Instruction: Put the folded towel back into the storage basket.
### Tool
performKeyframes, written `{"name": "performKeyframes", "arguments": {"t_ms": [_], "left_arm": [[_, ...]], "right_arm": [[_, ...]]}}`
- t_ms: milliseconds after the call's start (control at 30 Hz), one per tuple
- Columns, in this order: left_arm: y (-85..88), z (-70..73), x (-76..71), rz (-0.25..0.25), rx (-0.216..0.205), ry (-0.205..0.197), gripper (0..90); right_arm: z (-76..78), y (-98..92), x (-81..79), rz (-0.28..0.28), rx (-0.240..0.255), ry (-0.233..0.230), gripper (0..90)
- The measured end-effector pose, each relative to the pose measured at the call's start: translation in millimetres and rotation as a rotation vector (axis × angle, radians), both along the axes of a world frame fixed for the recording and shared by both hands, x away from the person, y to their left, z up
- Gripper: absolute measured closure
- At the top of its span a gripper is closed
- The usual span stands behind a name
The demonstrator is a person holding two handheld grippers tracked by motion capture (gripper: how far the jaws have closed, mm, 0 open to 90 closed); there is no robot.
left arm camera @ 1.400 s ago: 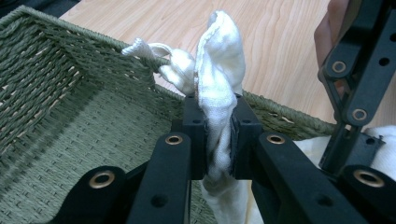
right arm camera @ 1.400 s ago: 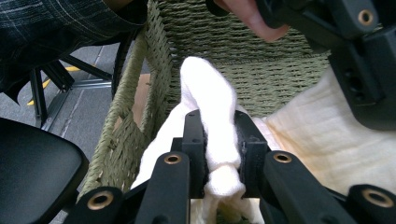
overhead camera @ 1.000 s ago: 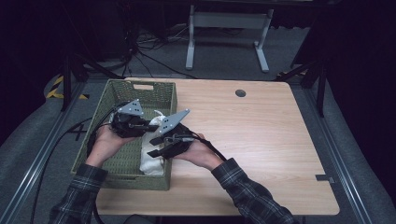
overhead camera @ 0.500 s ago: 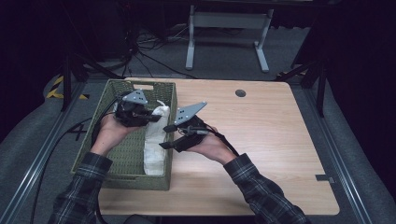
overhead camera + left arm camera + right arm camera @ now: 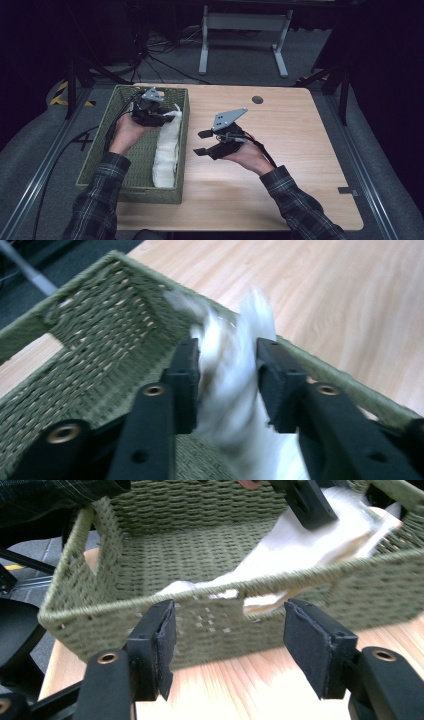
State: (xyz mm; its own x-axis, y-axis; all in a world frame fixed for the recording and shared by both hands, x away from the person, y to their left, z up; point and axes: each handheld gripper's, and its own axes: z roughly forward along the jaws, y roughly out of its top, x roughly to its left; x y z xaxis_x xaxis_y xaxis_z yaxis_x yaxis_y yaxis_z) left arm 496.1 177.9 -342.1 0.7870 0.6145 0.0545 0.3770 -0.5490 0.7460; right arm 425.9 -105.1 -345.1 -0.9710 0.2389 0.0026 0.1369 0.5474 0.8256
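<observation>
A green woven basket (image 5: 100,150) stands on the left of the wooden table. A long white cloth (image 5: 167,145) lies in it along the right wall. My left gripper (image 5: 167,116) hovers over the basket's far end, pointing at the cloth's far end. In the left gripper view the blurred cloth (image 5: 230,390) hangs between the jaws of my left gripper (image 5: 227,352), which have just been opening. My right gripper (image 5: 201,143) is over the bare table right of the basket. Its jaws have been opening too. In the right gripper view my right gripper (image 5: 230,615) is open and empty, facing the basket's wall (image 5: 200,635).
The table (image 5: 280,150) stretches to the right of the basket, with a round cable hole (image 5: 257,99) near its far edge. A white metal stand (image 5: 245,30) and cables sit on the floor beyond. Black rails run along both sides.
My right gripper has drawn back to the right, out of the basket and over the table. The left gripper has moved toward the basket's far end, and the cloth now lies stretched along the right wall.
</observation>
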Motion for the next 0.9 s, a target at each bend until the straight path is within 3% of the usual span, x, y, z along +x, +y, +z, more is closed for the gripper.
{"name": "performKeyframes", "arguments": {"t_ms": [133, 367, 633, 667, 733, 900], "left_arm": [[-0.5, 3.0, -0.3, 0.028, -0.033, 0.013, 43.7], [-10.9, 12.1, -10.3, 0.02, -0.099, 0.028, 30.4], [-38.5, 16.3, -22.2, 0.0, -0.109, 0.026, 23.8], [-50.0, 17.0, -26.7, -0.013, -0.11, 0.022, 22.4], [-59.6, 18.0, -31.8, -0.02, -0.125, 0.032, 21.7], [-82.0, 20.6, -41.9, -0.038, -0.117, 0.031, 19.5]], "right_arm": [[-0.8, -15.0, 2.0, -0.023, -0.001, 0.002, 37.2], [-5.6, -45.5, 5.8, -0.072, -0.018, 0.01, 33.3], [-9.1, -82.5, 10.2, -0.112, -0.038, 0.012, 31.2], [-9.3, -89.8, 9.7, -0.119, -0.036, 0.011, 31.2], [-10.3, -100.0, 9.7, -0.122, -0.039, 0.011, 31.2], [-13.1, -121.6, 10.4, -0.134, -0.043, 0.015, 31.1]]}}
